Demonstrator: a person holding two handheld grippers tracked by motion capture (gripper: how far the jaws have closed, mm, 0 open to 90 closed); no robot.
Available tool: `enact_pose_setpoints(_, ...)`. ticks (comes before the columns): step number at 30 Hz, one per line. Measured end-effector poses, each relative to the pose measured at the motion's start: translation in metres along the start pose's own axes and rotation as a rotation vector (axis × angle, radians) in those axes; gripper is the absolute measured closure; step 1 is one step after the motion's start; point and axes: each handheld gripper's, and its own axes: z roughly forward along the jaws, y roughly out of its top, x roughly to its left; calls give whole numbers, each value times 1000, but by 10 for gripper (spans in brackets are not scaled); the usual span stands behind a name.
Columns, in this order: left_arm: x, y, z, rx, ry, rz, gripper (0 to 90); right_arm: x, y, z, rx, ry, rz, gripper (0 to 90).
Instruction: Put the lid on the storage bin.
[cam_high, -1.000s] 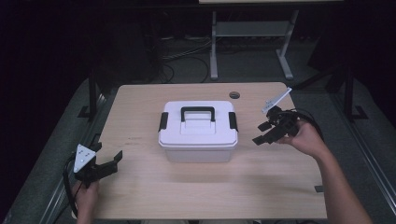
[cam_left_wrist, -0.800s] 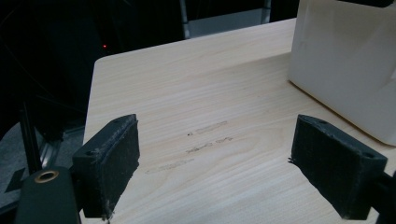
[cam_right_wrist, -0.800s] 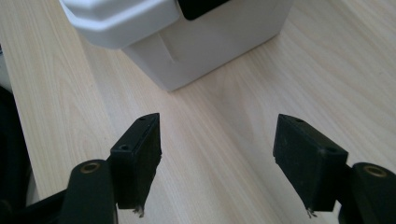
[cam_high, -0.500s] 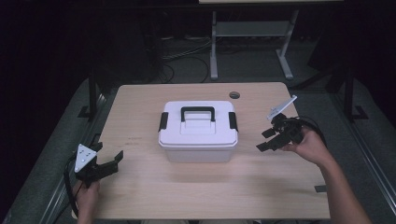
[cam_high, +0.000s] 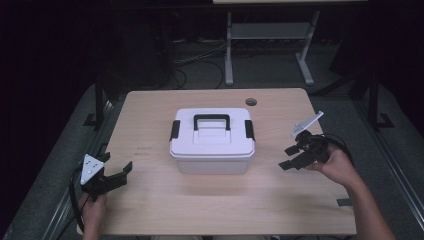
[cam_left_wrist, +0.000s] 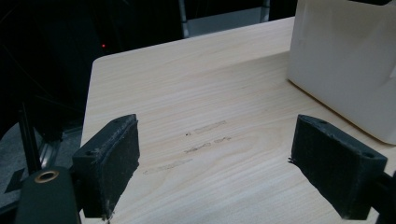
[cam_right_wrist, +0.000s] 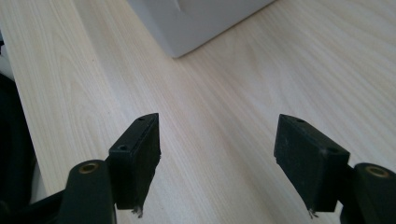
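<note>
A white plastic box (cam_high: 212, 142) with a black carry handle (cam_high: 212, 119) and a black latch at each end stands shut in the middle of the wooden table (cam_high: 150, 210). My left gripper (cam_high: 119, 172) rests near the table's front left corner, open, with nothing between its jaws. My right gripper (cam_high: 290, 156) hovers to the right of the box, open and empty, jaws pointed toward the box. In the left gripper view (cam_left_wrist: 215, 168) the box's white wall (cam_left_wrist: 345, 65) stands at the upper right. In the right gripper view (cam_right_wrist: 217, 161) the box's lower corner (cam_right_wrist: 196, 23) shows at the top.
A round cable hole (cam_high: 251, 102) sits in the table near its far edge. Behind the table a white metal stand (cam_high: 265, 35) and cables lie on the dark floor. A dark tape strip (cam_high: 345, 202) marks the table's right front edge.
My right gripper has drifted down and toward the table's front right, away from the box's right latch. The left gripper has stayed where it was.
</note>
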Motion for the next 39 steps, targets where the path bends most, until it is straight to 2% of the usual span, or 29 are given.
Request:
enact_pose_setpoints(18, -2, 0, 1, -1, -3, 4, 147, 0, -31, 5, -19, 2, 48, 303)
enact_pose_setpoints(39, -5, 2, 0, -3, -3, 15, 147, 6, -56, 3, -55, 7, 91, 295)
